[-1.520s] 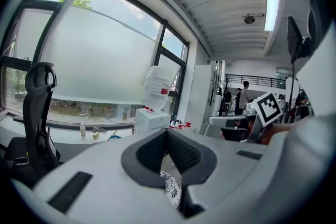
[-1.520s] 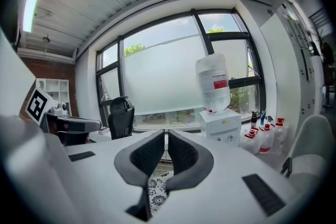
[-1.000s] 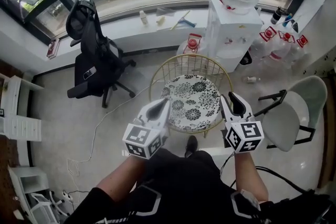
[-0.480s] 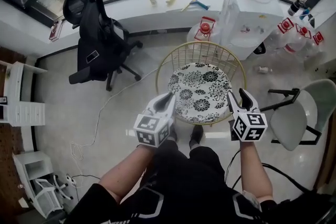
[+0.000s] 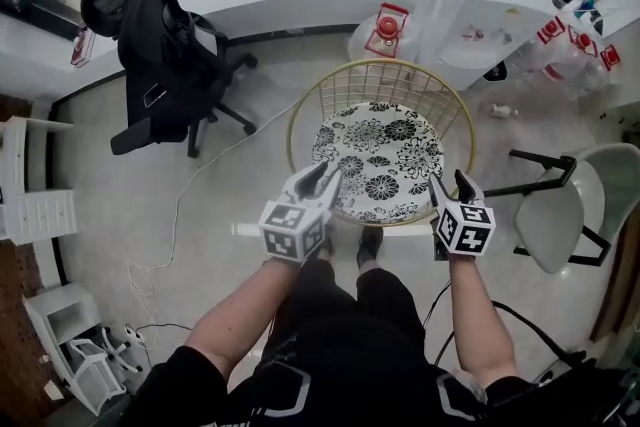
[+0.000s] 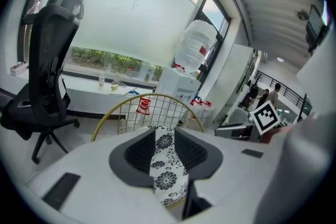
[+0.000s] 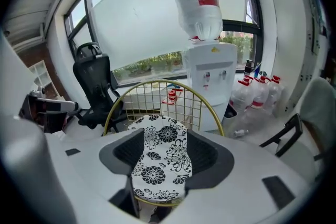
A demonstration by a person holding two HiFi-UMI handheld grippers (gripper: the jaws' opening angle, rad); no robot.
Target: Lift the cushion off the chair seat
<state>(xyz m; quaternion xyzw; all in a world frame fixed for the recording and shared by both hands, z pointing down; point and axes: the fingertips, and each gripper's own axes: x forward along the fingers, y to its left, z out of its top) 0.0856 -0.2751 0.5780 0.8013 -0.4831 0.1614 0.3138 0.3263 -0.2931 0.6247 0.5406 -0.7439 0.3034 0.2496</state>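
Two tools, both empty: the left hand-held gripper (image 5: 322,177) sits by the front-left edge of the cushion (image 5: 378,160) and the right hand-held gripper (image 5: 450,183) by its front-right edge. The cushion lies flat on the seat of the gold wire chair (image 5: 385,83). Both sets of jaws have just been opening. The left gap is narrow and the right wider, with nothing between either, just floral fabric beyond. I'd open the left further because it looks too tight for the cushion edge. Slide one jaw of each under the rim on opposite sides, pinch both, then raise level so it clears the wire back. Writing: the bottle (image 7: 197,0) on the water dispenser (image 7: 210,68) has a red label, print unreadable. The gripper cubes show only square patterns.
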